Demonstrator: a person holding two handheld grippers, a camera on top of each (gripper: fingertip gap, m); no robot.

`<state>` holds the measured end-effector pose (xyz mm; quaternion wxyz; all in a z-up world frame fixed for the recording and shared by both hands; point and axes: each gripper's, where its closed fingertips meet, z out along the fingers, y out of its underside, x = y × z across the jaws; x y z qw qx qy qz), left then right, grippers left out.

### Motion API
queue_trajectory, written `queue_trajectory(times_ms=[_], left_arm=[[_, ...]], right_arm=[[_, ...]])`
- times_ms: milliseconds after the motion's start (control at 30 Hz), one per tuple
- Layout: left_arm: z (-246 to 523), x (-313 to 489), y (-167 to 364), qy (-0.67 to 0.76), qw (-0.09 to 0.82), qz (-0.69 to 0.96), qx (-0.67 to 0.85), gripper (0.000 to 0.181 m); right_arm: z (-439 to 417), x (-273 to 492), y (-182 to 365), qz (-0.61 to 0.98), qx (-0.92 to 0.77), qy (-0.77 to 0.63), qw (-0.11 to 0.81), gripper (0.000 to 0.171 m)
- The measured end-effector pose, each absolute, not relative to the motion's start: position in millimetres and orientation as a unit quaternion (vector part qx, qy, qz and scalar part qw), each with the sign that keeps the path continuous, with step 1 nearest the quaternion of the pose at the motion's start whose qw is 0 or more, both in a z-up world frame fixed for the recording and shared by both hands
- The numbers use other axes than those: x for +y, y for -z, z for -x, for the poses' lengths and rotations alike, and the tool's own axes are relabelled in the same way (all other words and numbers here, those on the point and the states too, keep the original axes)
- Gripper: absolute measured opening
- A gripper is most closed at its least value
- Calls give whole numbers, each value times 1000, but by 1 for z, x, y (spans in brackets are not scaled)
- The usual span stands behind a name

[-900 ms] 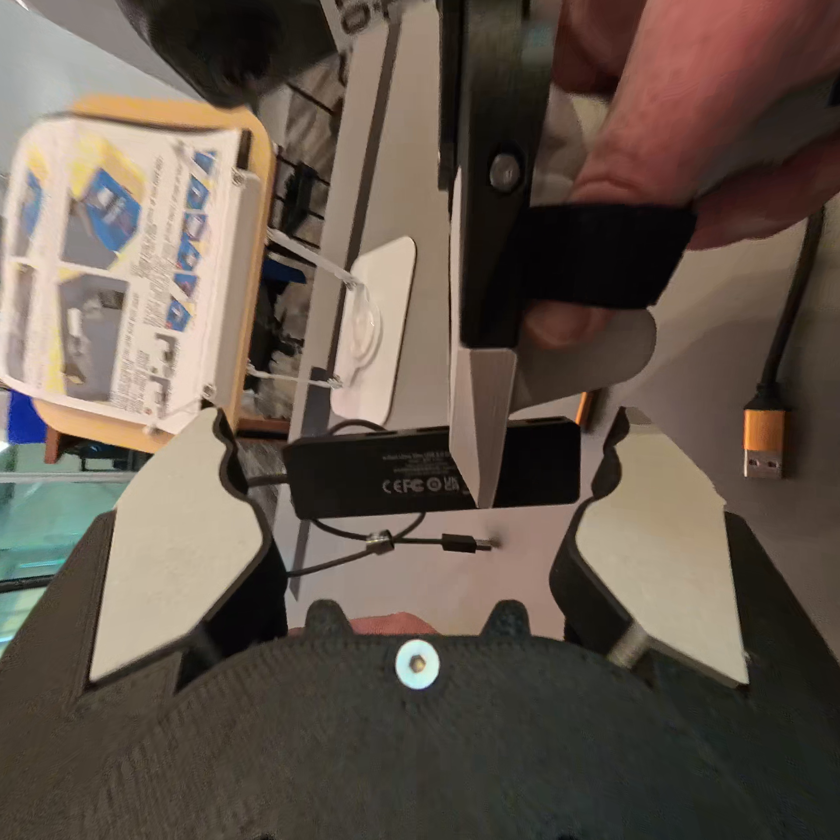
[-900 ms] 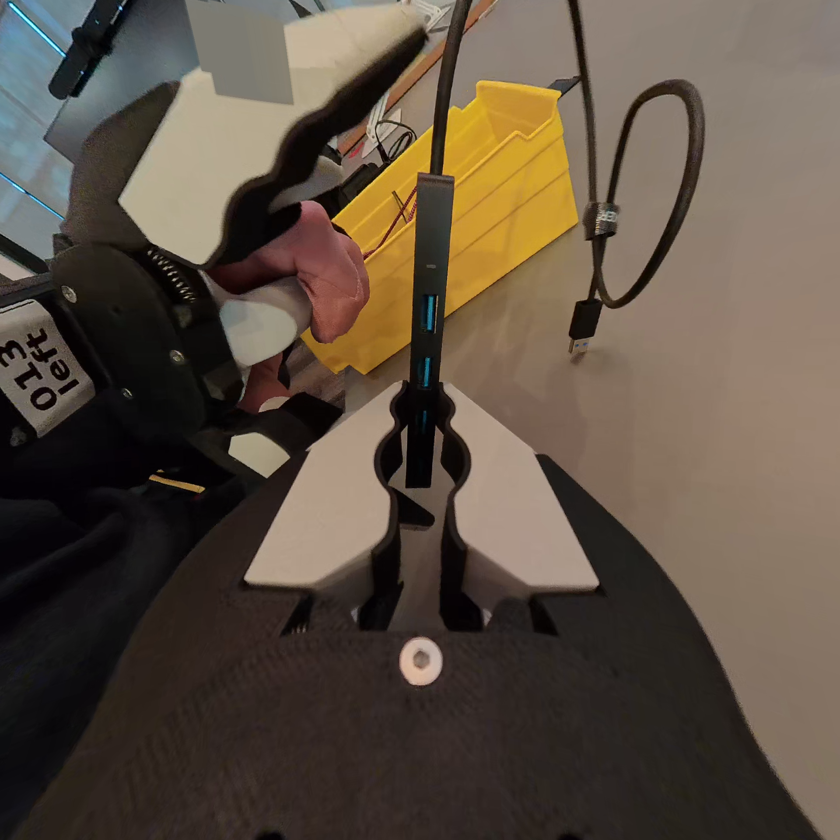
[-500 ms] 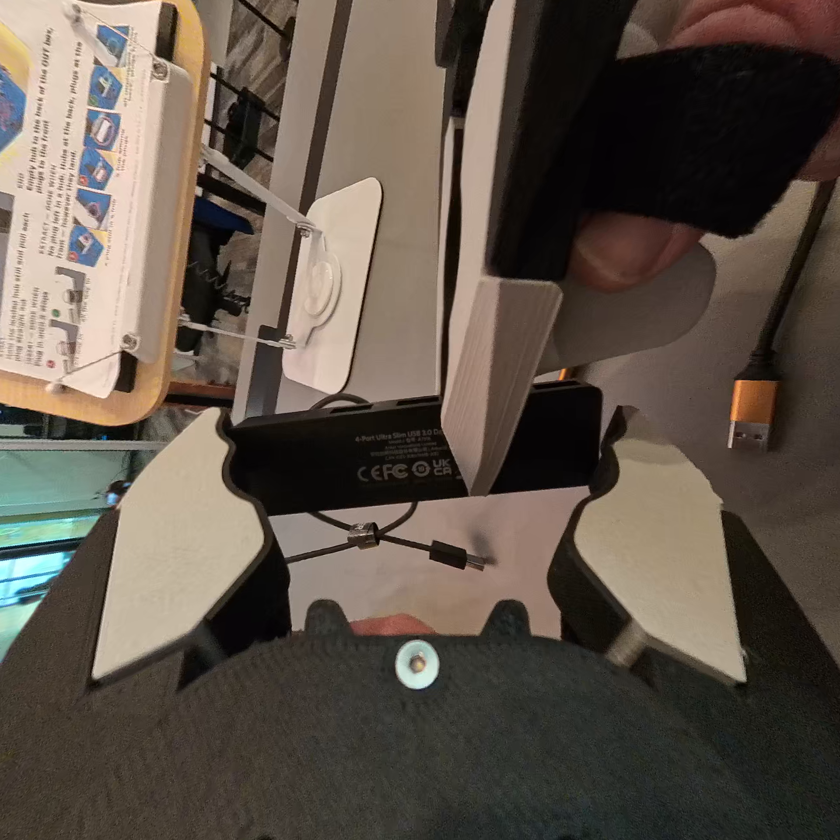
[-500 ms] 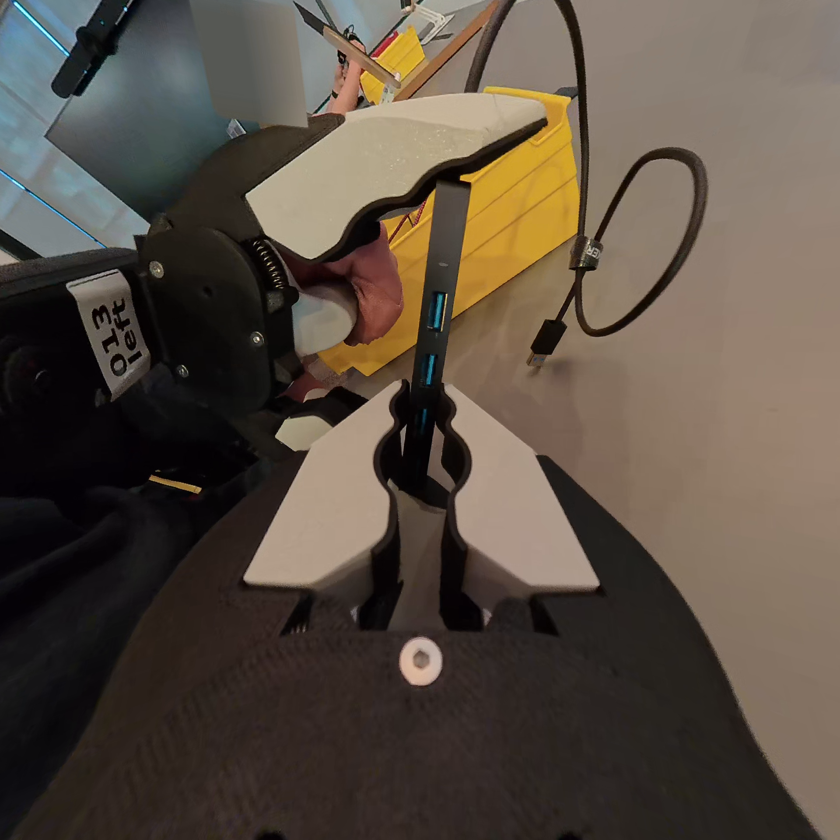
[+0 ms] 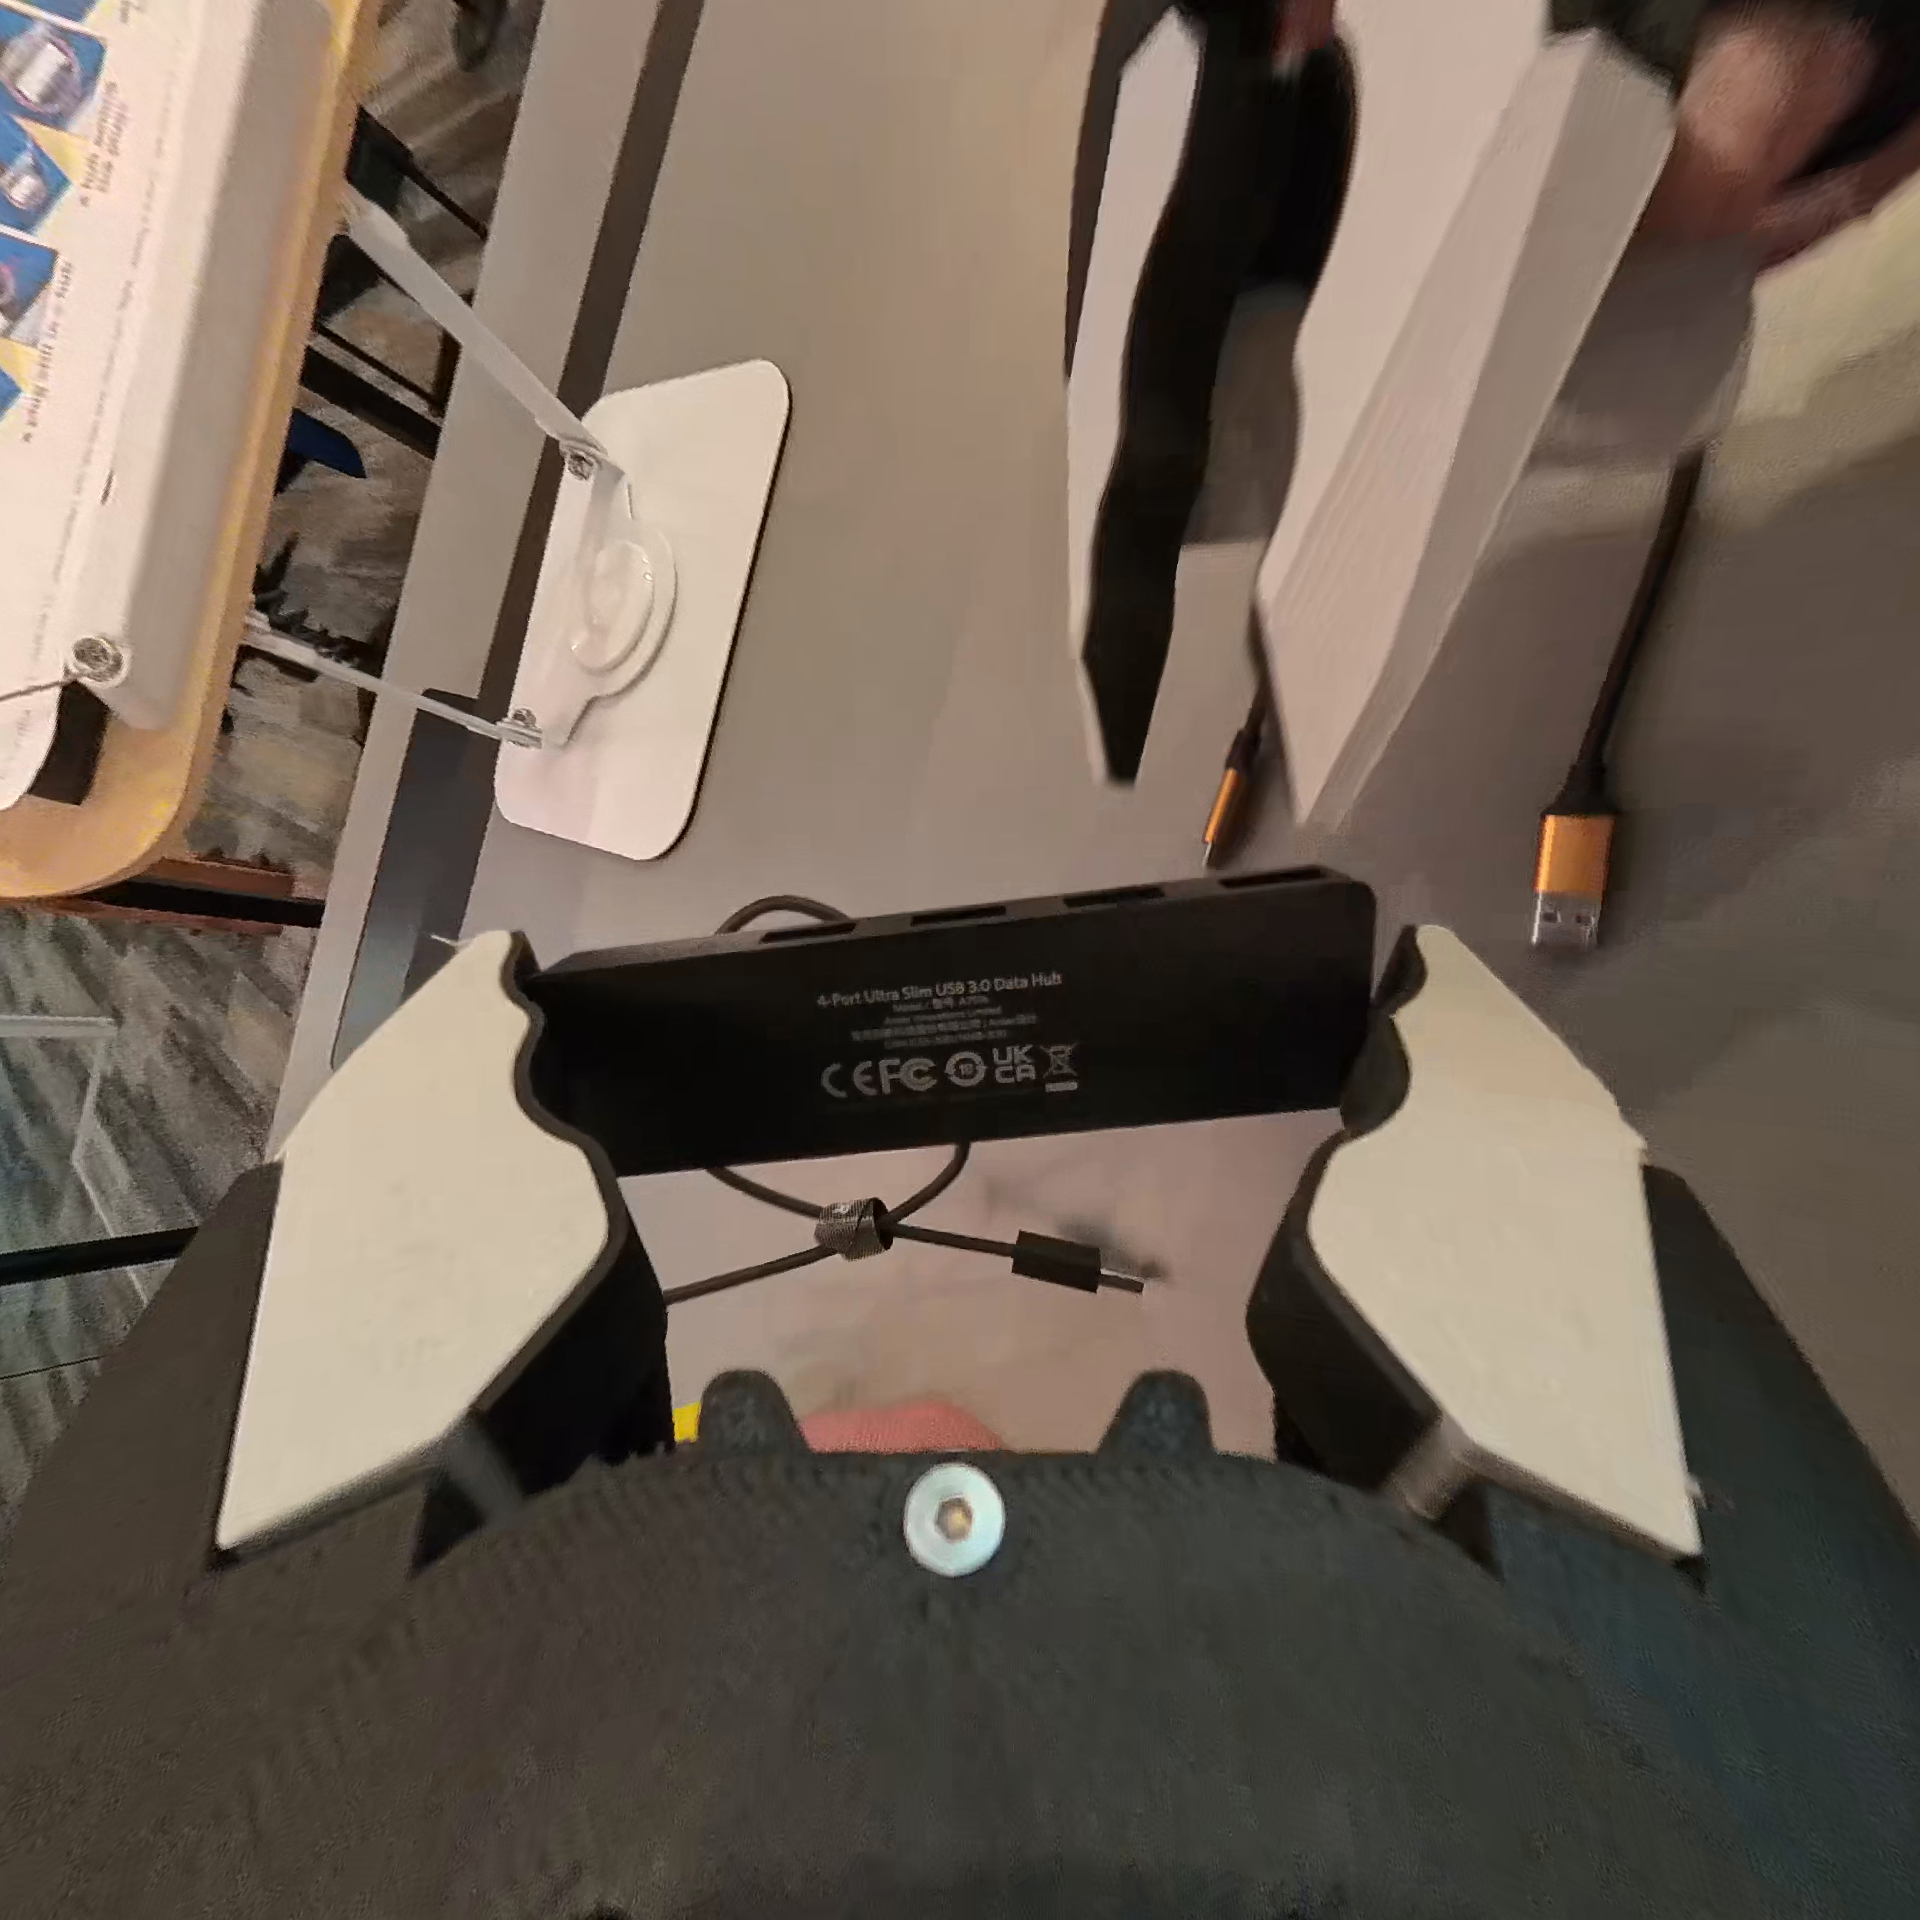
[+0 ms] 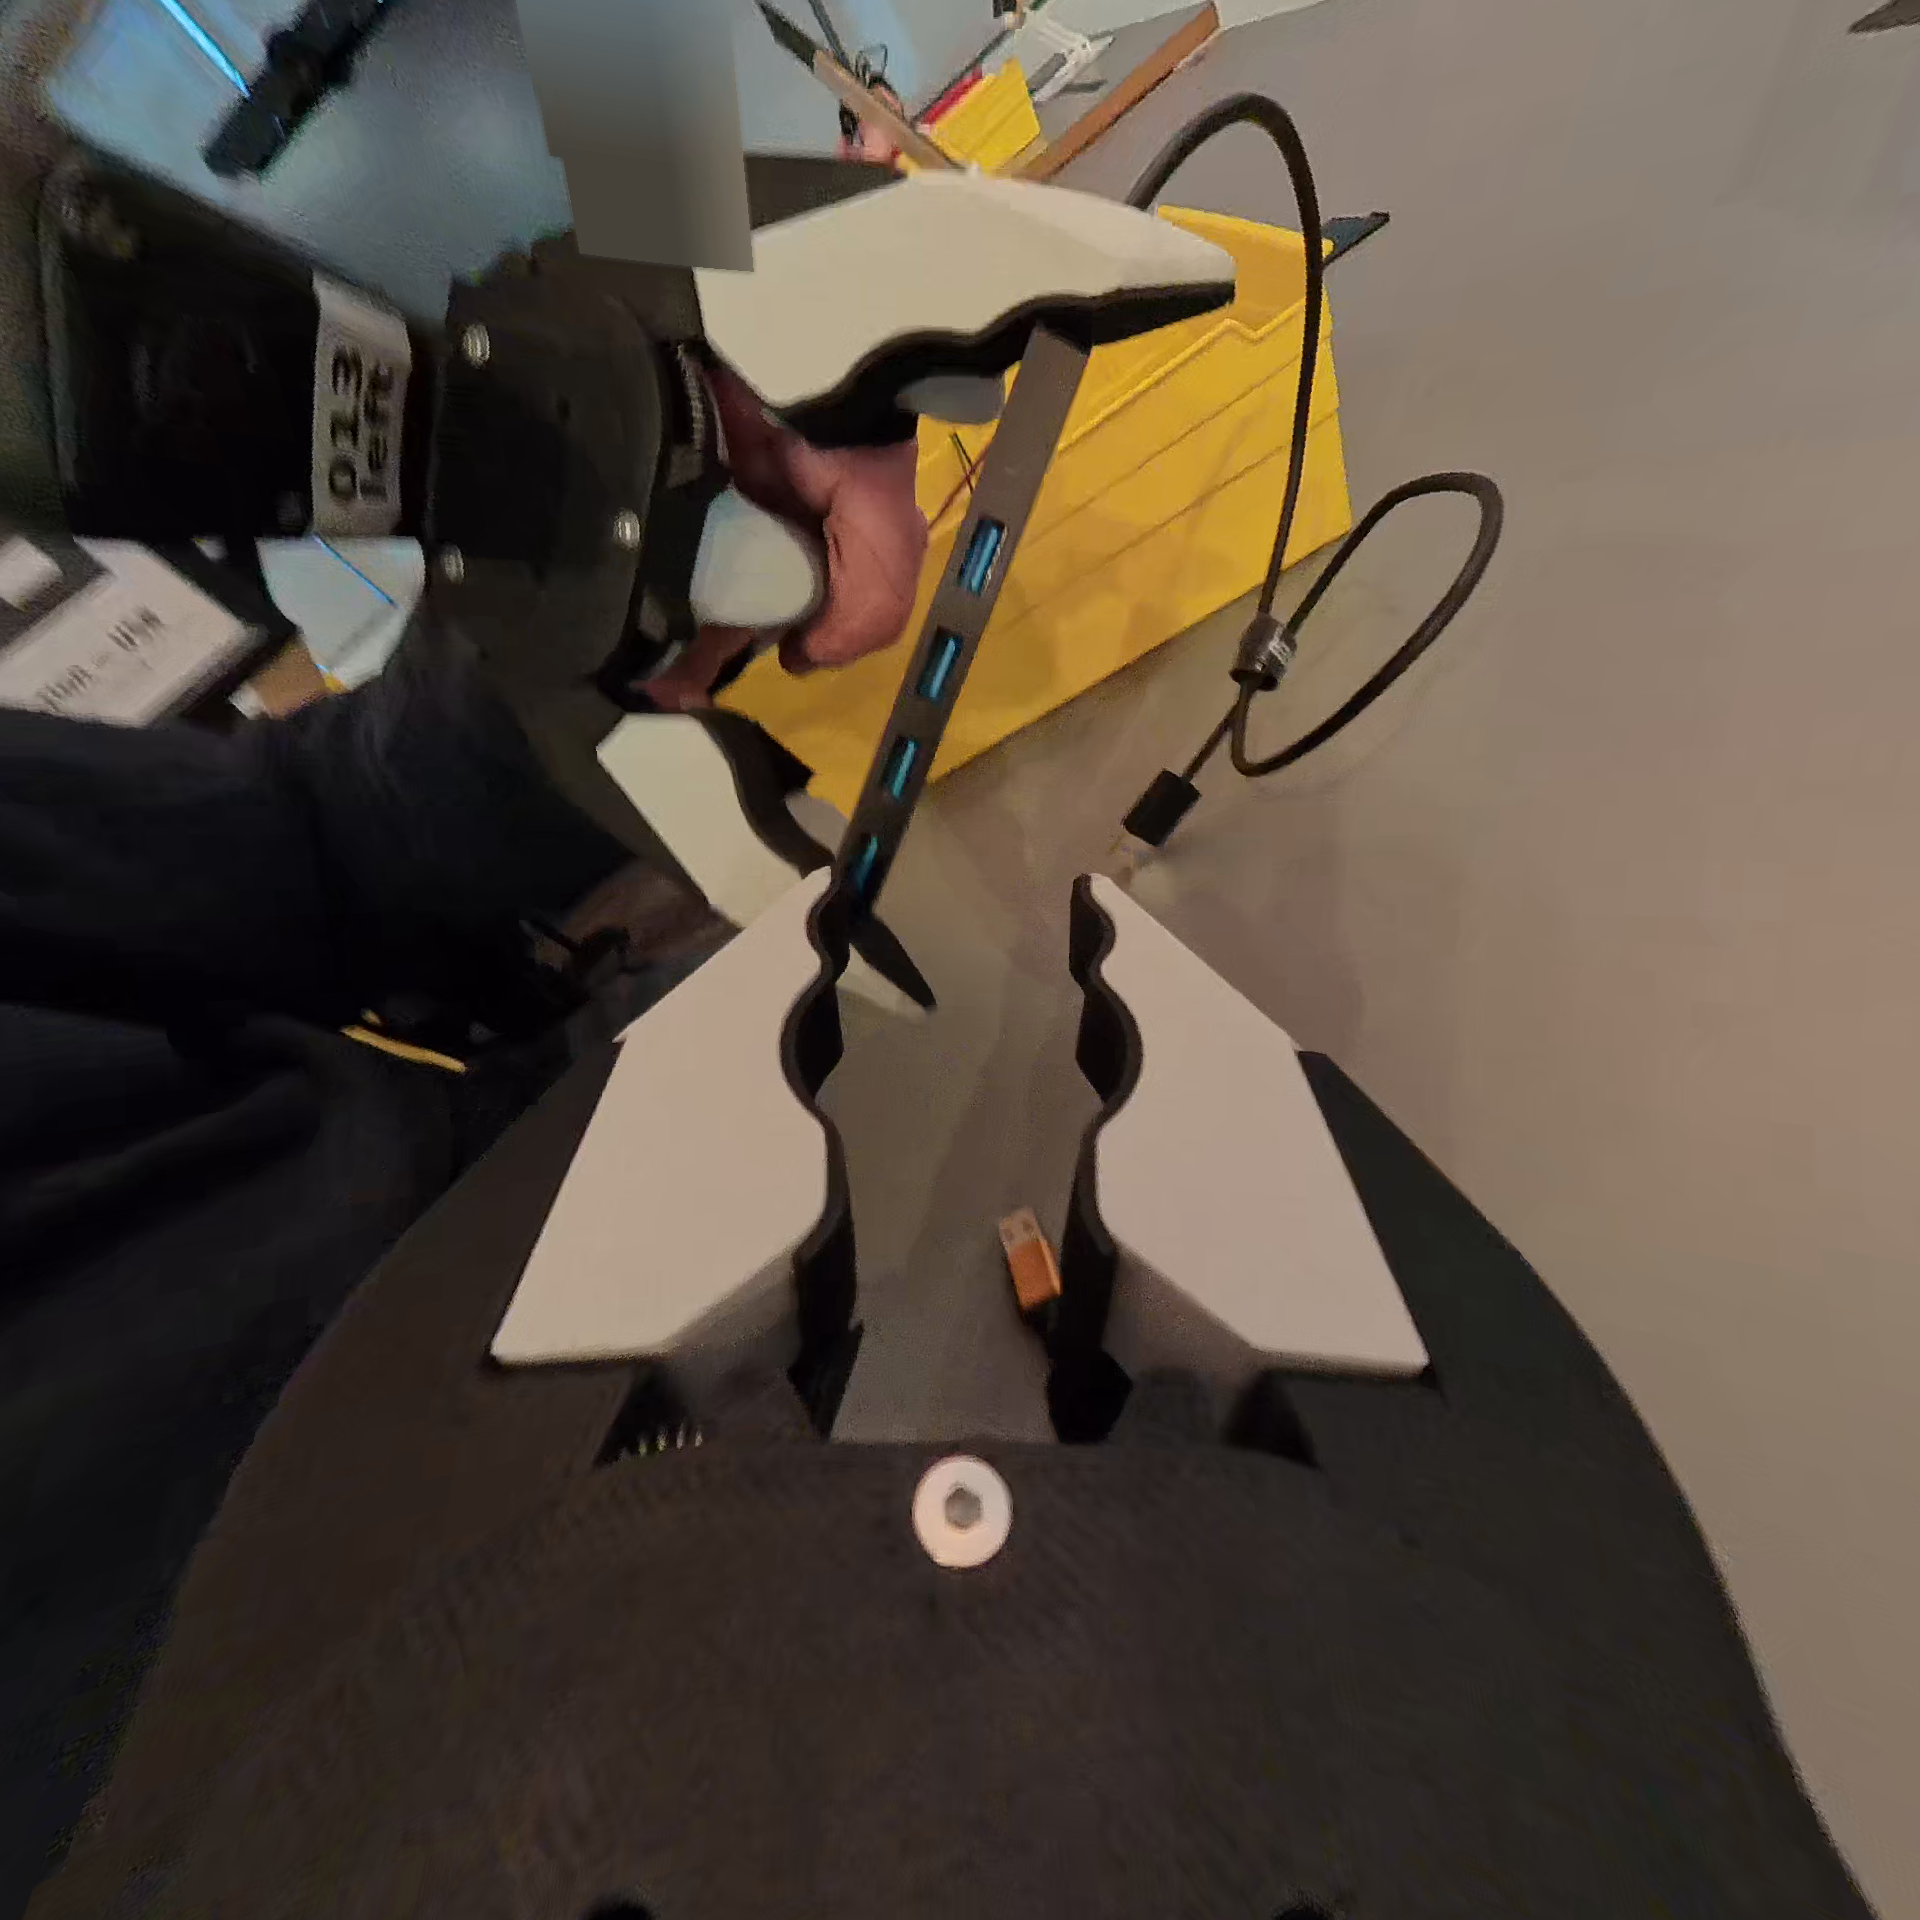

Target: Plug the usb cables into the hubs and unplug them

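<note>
My left gripper (image 5: pixel 945 997) is shut on the black USB hub (image 5: pixel 945 1049), gripping it by its two short ends and holding it above the grey table. The hub's own thin cable (image 5: pixel 852 1226) and plug hang below it. In the right wrist view the hub (image 6: pixel 935 665) stands tilted, with its blue ports facing me. My right gripper (image 6: pixel 951 904) is open and empty just in front of the hub's near end; it also shows, blurred, in the left wrist view (image 5: pixel 1247 416). Two orange USB plugs (image 5: pixel 1569 873) (image 5: pixel 1236 790) lie on the table beyond the hub.
A yellow bin (image 6: pixel 1195 468) stands behind the hub. A white stand base (image 5: pixel 644 623) and a wooden board with a printed sheet (image 5: pixel 104 416) are at the left, near the table edge (image 5: pixel 416 727). A person's hand (image 6: pixel 852 561) holds the left gripper. The grippers' ends are close to 4 cm from one another.
My right gripper has opened, let go of the hub and drawn back. My left gripper has moved in and now grips the hub by its ends.
</note>
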<state>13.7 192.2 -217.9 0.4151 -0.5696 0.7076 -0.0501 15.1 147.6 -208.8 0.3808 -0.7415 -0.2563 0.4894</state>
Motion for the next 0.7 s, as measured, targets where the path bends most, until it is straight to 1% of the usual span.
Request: queue_trajectory(times_ms=[133,200,233,333,600,700], left_arm=[[-6,188,222,60,393,569,720,142],[-2,185,229,59,374,570,730,142],[-1,184,230,64,368,568,734,142],[-2,175,228,101,361,562,738,142],[-3,163,216,164,361,555,731,142],[-1,163,218,163,355,555,734,142]], right_arm=[[-35,119,232,755,-364,-409,359,38],[-40,101,253,759,-427,-358,337,35],[-42,96,264,765,-444,-331,329,36],[-45,87,291,766,-489,-275,314,30],[-38,89,316,770,-510,-243,297,0],[-35,89,317,768,-506,-256,296,0]])
